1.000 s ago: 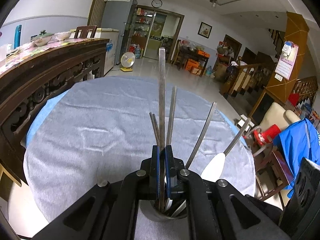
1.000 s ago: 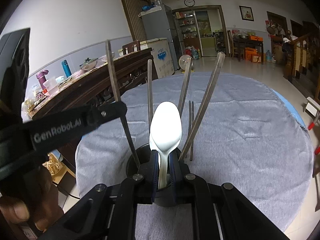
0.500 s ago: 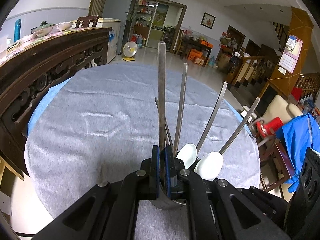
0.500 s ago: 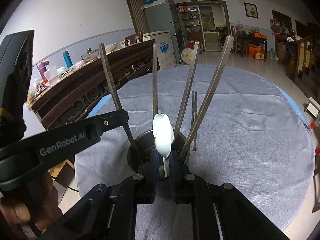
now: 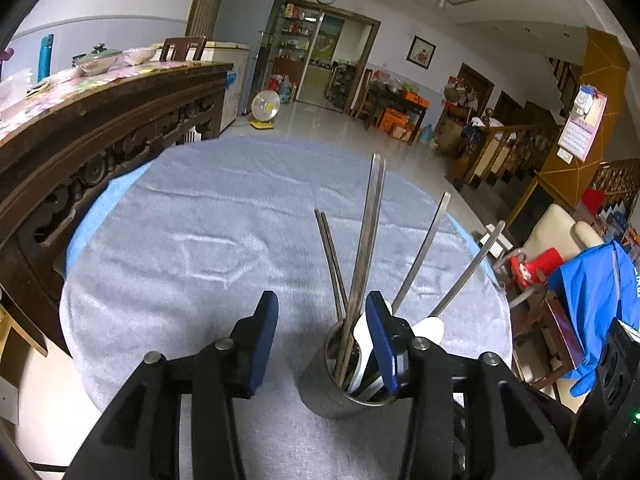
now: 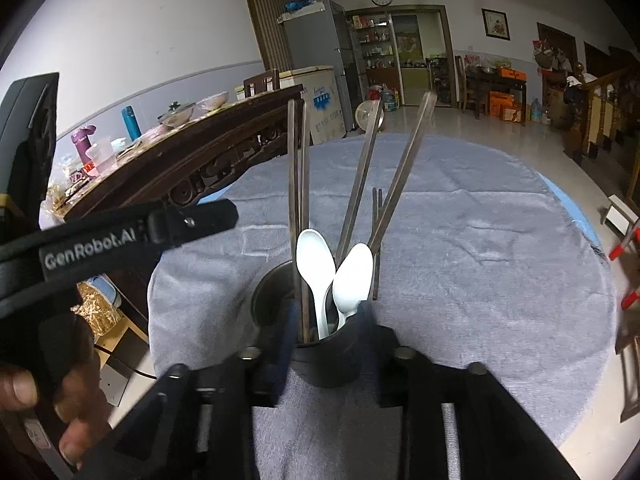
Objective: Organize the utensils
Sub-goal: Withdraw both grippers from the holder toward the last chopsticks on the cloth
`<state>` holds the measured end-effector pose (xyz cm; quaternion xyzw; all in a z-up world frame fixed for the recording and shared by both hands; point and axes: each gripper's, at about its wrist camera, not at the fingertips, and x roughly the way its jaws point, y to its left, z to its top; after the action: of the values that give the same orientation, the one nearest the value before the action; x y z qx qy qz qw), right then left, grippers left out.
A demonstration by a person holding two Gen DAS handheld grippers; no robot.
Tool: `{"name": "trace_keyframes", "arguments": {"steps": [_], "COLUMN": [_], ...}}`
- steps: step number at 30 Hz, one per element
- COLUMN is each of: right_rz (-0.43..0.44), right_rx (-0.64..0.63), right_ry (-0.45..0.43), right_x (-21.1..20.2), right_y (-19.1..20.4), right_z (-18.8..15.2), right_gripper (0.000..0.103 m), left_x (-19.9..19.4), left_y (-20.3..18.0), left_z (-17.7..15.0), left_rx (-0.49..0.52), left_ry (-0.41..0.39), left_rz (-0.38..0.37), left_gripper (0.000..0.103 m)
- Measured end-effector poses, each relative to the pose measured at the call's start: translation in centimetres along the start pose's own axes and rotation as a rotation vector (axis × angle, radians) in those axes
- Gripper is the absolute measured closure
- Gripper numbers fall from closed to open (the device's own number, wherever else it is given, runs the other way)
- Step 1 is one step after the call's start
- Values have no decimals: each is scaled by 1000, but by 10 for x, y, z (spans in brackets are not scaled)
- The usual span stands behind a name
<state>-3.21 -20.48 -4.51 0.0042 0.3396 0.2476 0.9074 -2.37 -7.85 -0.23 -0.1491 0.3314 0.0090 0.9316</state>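
Grey cloth (image 5: 208, 240) covers my round table, with a dark carved wooden counter (image 5: 100, 120) along the left side and a shiny tiled floor behind.

From my left wrist camera, my left gripper (image 5: 324, 340) is wide open and holds nothing. Its blue pads (image 5: 264, 340) stand far apart. The round metal cup (image 5: 340, 384) sits on the cloth just by the right pad. Long thin metal sticks (image 5: 370, 236) stand up in the cup and lean out like a fan. Two white spoons (image 5: 430, 326) peek out beside that pad.

From my right wrist camera, my right gripper (image 6: 324, 328) is open too, and it holds nothing. Its fingers look blurry. They sit on each side of the dark cup (image 6: 276, 292), but I cannot tell if they touch it. Two white spoons (image 6: 316, 260) stand in the cup with their round ends up, side by side. Around them the metal sticks (image 6: 298, 184) rise tall, two straight up and others leaning right. My left gripper (image 6: 188, 222) pokes in from the left
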Motion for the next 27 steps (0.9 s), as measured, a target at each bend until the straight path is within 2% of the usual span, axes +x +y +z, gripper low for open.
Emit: {"name": "trace_keyframes", "arguments": {"steps": [1, 2, 5, 11, 15, 21, 27], "right_rz": [0, -3, 3, 46, 38, 53, 19], "right_rx": [-1, -4, -8, 120, 210, 356, 449], "right_ry": [-5, -18, -45, -66, -38, 70, 145], "right_x": [-3, -8, -23, -42, -35, -2, 27], "right_y": [0, 1, -1, -34, -66, -122, -167], "right_z": [0, 0, 1, 6, 5, -1, -2], "right_gripper": [36, 34, 34, 34, 34, 34, 34], "left_x": [-2, -6, -9, 2, 19, 56, 102], "left_y": [3, 7, 20, 51, 68, 89, 97], "left_z": [2, 4, 12, 26, 30, 30, 33], "left_rx": [-6, -19, -45, -116, -158, -201, -164], "left_ry": [-4, -13, -30, -4, 55, 180, 310], "left_rz": [1, 5, 23, 66, 88, 120, 163], "left_gripper": [53, 49, 42, 41, 41, 41, 41]}}
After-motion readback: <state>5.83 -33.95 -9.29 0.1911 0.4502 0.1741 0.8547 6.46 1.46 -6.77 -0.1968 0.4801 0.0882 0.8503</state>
